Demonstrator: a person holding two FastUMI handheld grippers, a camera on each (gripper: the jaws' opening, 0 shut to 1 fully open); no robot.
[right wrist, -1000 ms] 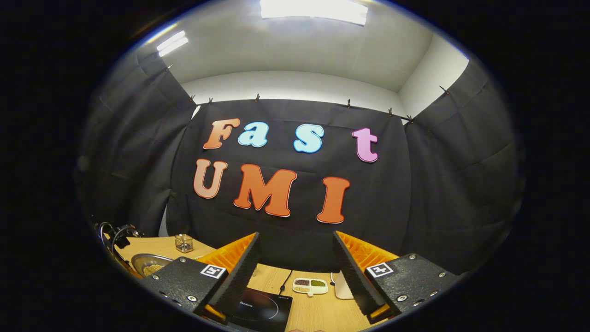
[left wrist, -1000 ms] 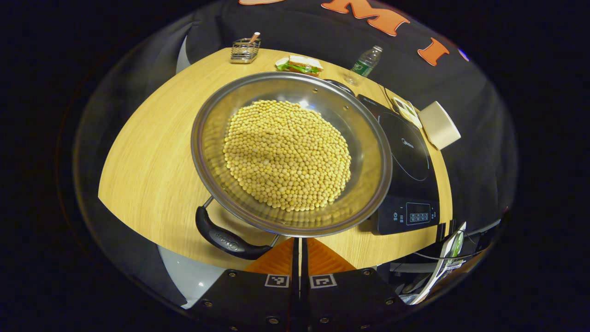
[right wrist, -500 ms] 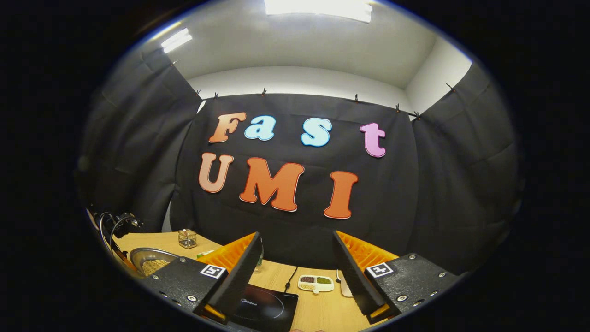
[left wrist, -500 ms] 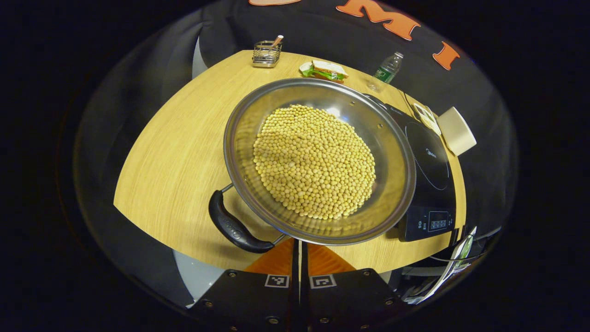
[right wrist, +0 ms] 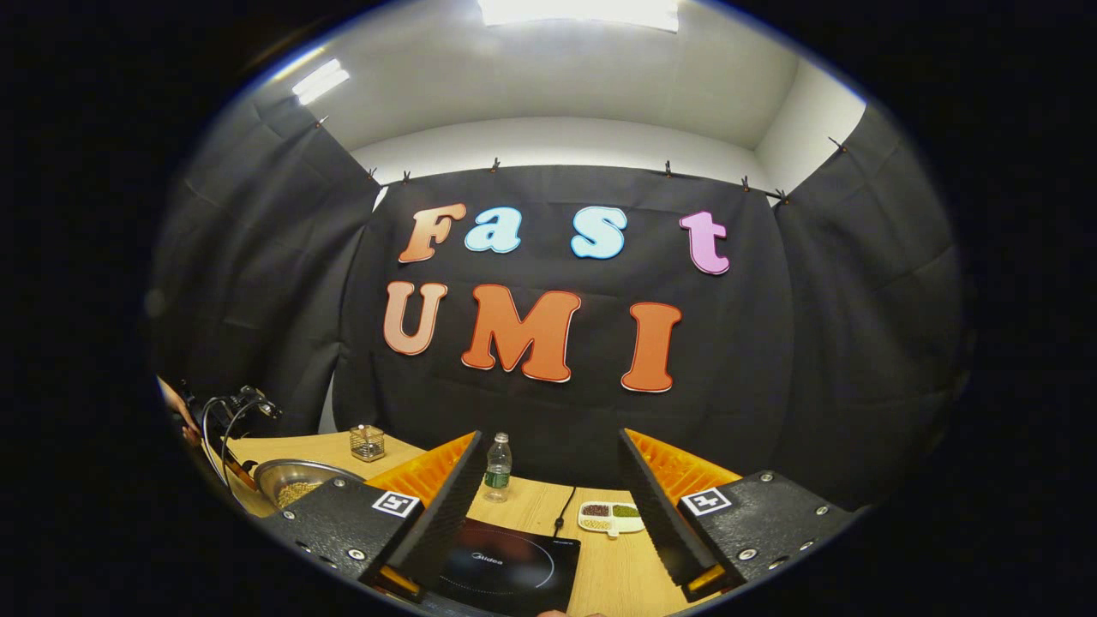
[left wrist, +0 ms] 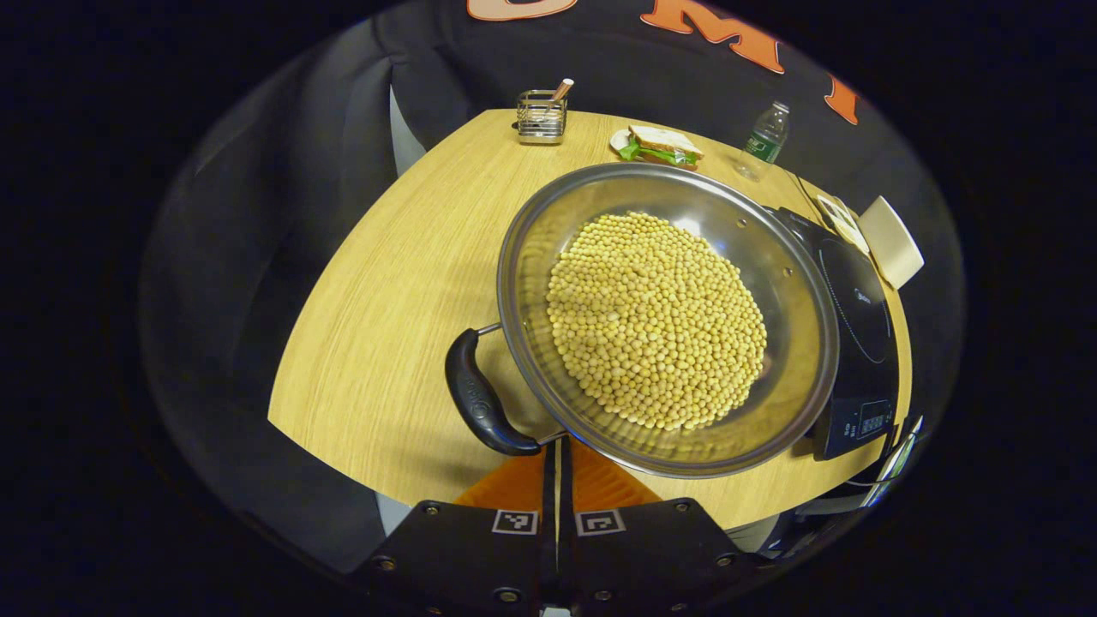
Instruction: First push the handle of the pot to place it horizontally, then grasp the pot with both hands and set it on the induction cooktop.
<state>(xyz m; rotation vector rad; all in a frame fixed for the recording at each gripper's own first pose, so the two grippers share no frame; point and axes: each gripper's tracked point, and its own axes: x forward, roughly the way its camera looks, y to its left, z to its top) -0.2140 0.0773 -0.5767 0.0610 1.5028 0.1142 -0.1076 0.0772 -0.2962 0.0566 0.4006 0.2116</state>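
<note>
**Handle push under way; pot beside the cooktop**

We see the left gripper with its fingers pressed together, tips at the near end of the pot's curved black handle. We judge they are closed to make one blunt pusher for swinging the handle. The wide stainless-steel pot sits on the round wooden table, right beside the black induction cooktop, its far rim overlapping the cooktop's edge from this angle. It holds a heaped layer of yellow dried beans; a tilted lift would risk spilling them. The right gripper waits with fingers wide apart above the cooktop. Behind it, a small white divided dish holds dark and green grains.
</note>
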